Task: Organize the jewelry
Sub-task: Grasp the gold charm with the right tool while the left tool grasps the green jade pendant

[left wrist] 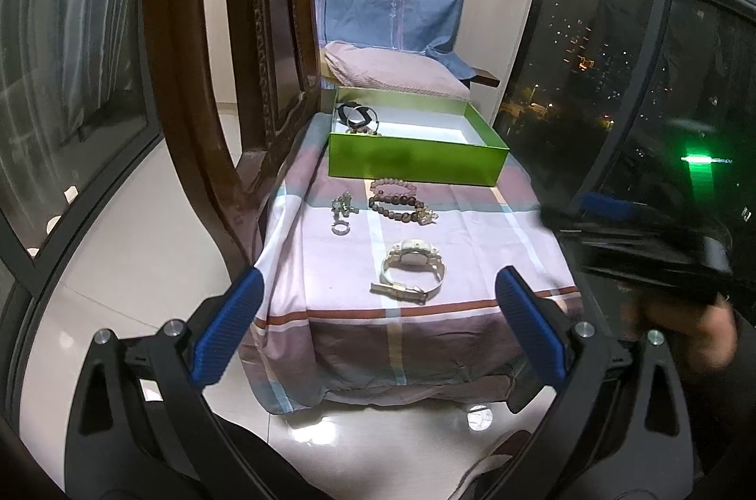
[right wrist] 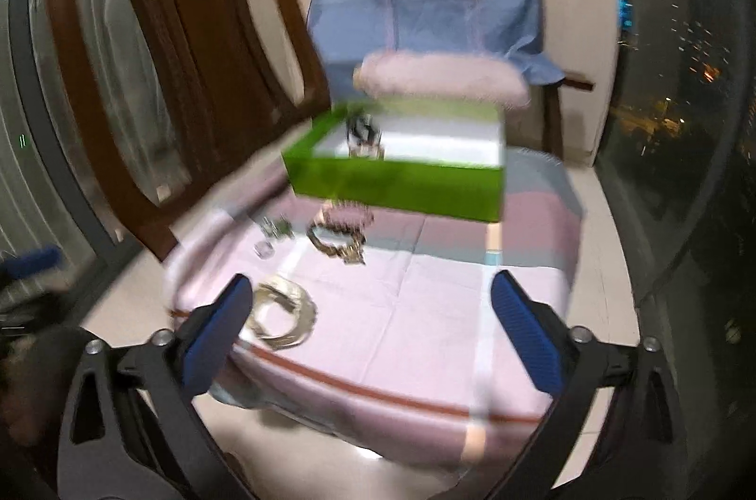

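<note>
**Hovering over jewelry on a cloth-covered counter**

Showing both grippers above the near edge, fingers spread wide apart, nothing between them: left gripper (left wrist: 378,325), right gripper (right wrist: 373,332), blurred. Near the front edge, a white watch (left wrist: 412,269). Toward the middle, two beaded bracelets (left wrist: 399,200), a small ornament (left wrist: 345,207) and a ring (left wrist: 341,228). At the far edge, an open green box (left wrist: 418,162) holding bangles (left wrist: 356,116) in its far left corner.

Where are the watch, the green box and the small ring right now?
watch (left wrist: 412,261): left wrist view, on its pale face.
green box (left wrist: 416,164): left wrist view, on its near outer wall.
small ring (left wrist: 341,227): left wrist view, on its band, left of the beads.
</note>
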`<control>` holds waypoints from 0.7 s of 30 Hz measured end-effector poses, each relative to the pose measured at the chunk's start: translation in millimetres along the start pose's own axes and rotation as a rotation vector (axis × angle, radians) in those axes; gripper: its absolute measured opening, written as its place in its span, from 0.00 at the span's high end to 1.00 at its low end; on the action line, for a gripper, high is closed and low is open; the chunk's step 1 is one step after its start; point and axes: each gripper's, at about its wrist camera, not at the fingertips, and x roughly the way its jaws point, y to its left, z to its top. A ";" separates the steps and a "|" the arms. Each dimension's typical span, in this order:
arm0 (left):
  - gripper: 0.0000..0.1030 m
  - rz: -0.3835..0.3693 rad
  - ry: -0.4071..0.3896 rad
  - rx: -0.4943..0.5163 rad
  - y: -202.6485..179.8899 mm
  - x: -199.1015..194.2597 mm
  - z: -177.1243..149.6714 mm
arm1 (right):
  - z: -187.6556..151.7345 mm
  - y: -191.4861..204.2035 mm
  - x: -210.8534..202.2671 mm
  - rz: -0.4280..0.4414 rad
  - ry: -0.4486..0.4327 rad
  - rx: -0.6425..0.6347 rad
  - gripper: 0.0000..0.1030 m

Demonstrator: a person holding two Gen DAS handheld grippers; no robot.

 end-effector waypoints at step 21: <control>0.06 0.026 0.061 -0.042 33.8 25.6 2.5 | 17.3 14.2 161.8 0.056 0.301 -0.086 0.80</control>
